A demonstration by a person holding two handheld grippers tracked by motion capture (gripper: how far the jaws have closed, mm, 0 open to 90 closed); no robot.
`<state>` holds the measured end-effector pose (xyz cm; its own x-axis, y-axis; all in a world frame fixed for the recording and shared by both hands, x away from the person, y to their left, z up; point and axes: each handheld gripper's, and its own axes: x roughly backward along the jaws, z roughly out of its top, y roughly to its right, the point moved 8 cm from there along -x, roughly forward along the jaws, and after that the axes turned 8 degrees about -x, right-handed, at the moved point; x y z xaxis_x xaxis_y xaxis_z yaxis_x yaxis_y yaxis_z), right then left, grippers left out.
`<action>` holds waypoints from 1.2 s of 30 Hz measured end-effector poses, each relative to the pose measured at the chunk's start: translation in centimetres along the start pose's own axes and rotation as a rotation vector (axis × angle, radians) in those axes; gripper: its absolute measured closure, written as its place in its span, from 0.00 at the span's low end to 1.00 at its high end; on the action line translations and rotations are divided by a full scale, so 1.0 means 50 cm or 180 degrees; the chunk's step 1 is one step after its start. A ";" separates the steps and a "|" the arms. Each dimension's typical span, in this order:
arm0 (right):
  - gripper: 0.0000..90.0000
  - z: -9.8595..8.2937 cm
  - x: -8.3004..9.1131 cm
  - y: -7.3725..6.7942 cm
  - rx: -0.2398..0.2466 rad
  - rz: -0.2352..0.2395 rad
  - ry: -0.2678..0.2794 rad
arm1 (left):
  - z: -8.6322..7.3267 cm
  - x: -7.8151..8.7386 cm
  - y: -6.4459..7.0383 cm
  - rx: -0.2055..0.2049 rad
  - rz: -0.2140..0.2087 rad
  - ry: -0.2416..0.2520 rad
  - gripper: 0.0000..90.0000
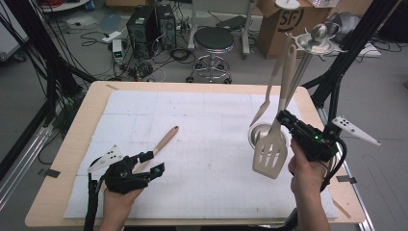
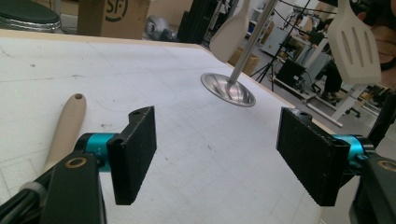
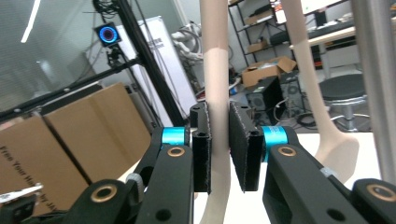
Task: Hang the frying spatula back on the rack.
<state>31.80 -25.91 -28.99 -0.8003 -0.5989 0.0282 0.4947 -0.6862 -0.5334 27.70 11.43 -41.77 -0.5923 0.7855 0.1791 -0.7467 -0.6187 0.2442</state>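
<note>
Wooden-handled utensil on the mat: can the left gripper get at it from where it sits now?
Probably yes. The left gripper is open, and the wooden-handled utensil lies flat on the mat right beside its jaws with nothing between. The right gripper, holding the slotted spatula, is well away.

Two hanging utensils (image 1: 271, 151), one wooden-handled tool (image 1: 164, 141), one rack (image 1: 261, 134).

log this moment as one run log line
right gripper: shut on slotted spatula, hanging on rack | left gripper: open, beside wooden handle
</note>
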 end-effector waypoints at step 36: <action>0.67 0.033 0.005 0.052 -0.0195 -0.0251 0.0328 | -0.001 0.000 0.001 -0.0001 0.0000 -0.0012 0.33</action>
<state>33.48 -28.54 -28.97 -0.8679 -0.4965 -0.0132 0.4099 -0.7010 -0.5836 27.66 11.40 -41.81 -0.5912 0.7856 0.1826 -0.7468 -0.6187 0.2438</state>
